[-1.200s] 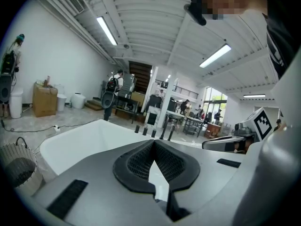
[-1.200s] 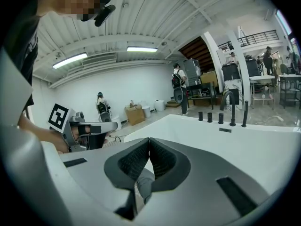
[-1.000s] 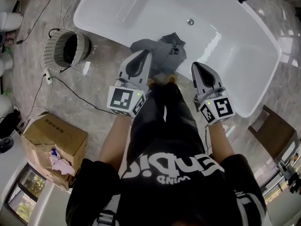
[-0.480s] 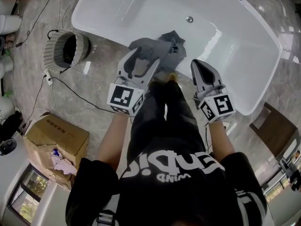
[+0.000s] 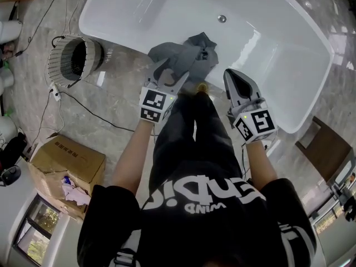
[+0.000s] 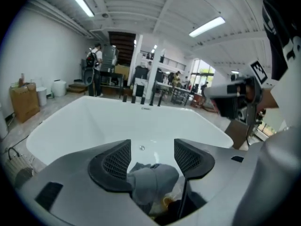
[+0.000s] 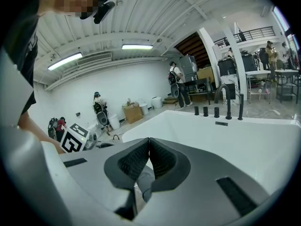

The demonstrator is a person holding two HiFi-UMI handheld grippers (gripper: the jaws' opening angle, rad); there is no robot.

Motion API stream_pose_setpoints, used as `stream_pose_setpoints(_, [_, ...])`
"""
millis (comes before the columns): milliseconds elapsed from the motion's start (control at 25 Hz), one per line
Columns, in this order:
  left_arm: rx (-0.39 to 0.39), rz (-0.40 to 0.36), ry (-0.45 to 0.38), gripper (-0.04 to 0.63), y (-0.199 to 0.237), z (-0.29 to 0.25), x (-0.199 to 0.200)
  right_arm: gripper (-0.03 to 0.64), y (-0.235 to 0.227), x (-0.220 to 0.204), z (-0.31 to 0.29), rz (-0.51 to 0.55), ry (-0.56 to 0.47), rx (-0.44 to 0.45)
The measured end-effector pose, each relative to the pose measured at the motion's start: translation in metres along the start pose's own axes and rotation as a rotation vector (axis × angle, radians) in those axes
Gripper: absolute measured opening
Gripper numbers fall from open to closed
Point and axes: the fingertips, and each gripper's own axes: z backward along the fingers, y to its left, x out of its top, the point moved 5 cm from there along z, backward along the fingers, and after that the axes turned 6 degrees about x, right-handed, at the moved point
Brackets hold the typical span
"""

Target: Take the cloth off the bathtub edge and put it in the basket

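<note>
**Left tongs opening over the cloth on the bathtub edge**

The grey cloth (image 5: 192, 57) lies bunched on the near edge of the white bathtub (image 5: 167, 10), part of it hanging inside. The left tongs (image 6: 151, 157) are at that edge with their jaws opening. The cloth sits between the pads, which do not press on it. The right tongs (image 7: 149, 147) are pressed together on nothing, just over the same edge, beside the cloth. The basket (image 5: 75, 60) stands on the floor outside the bathtub's left end.
</note>
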Motion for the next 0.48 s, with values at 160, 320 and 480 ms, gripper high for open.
stream_pose_setpoints(160, [-0.093,-0.192,0.149,0.298,-0.003,-0.031,-0.042,0.014,-0.006,-0.011,0.000,-0.019,0.016,-0.006])
stream_pose_setpoints(320, [-0.181,-0.454,0.274,0.316,0.000,-0.063,-0.073,0.014,-0.010,-0.022,0.002,-0.037,0.033,-0.012])
stream_pose_setpoints(480, [-0.288,-0.736,0.373,0.337,0.002,-0.096,-0.104,0.014,-0.013,-0.040,0.002,-0.060,0.052,-0.019])
